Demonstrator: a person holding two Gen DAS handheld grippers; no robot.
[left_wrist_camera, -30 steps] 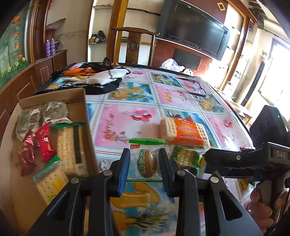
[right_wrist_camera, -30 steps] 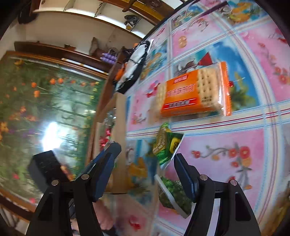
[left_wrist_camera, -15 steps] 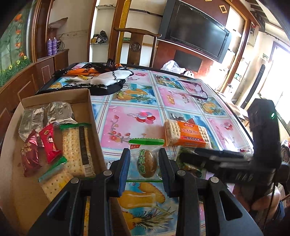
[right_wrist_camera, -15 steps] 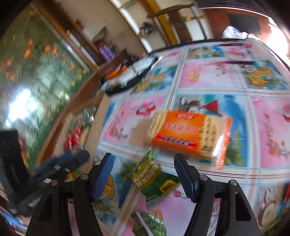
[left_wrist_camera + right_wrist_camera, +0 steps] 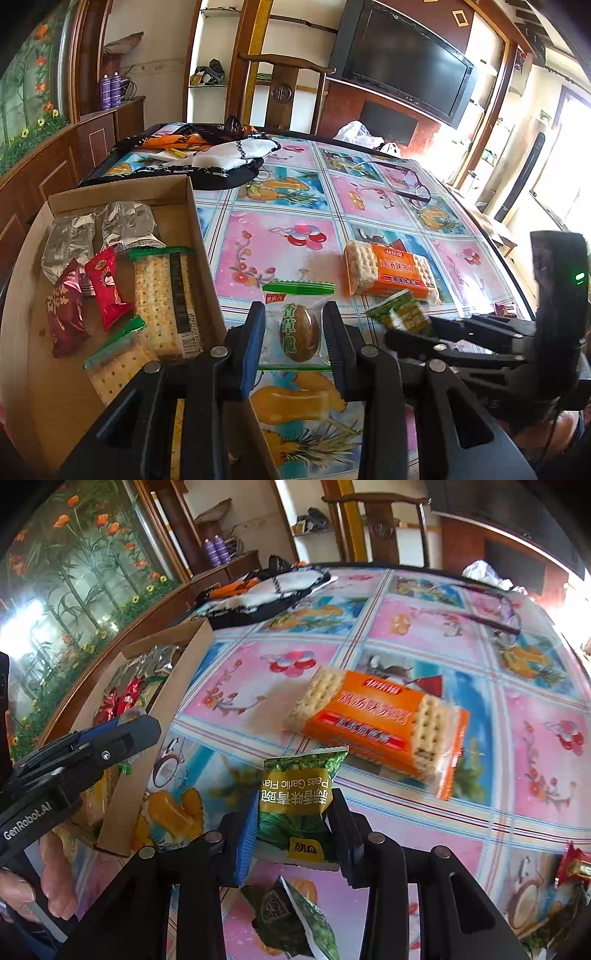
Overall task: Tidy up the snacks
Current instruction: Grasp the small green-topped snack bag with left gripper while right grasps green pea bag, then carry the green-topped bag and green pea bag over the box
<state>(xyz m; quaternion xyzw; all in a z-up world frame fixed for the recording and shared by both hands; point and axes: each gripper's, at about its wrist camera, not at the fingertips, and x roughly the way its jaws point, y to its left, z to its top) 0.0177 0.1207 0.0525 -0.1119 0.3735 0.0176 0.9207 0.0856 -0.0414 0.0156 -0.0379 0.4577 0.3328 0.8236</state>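
The box already held silver, red and cracker packs. Just right of it, the left gripper pinched the olive pack, jaws narrow. Further right, the right gripper had just closed onto the pea bag, reading "Peas Garlic Flavor", probably lifted. Beyond lay the orange crackers; more bags remained out. "GenRobot.AI" marked the left gripper.

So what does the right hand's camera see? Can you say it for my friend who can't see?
The right gripper is shut on a green foil pea-snack packet. An orange cracker pack lies behind it on the flowery tablecloth, with a brown cardboard box at left.
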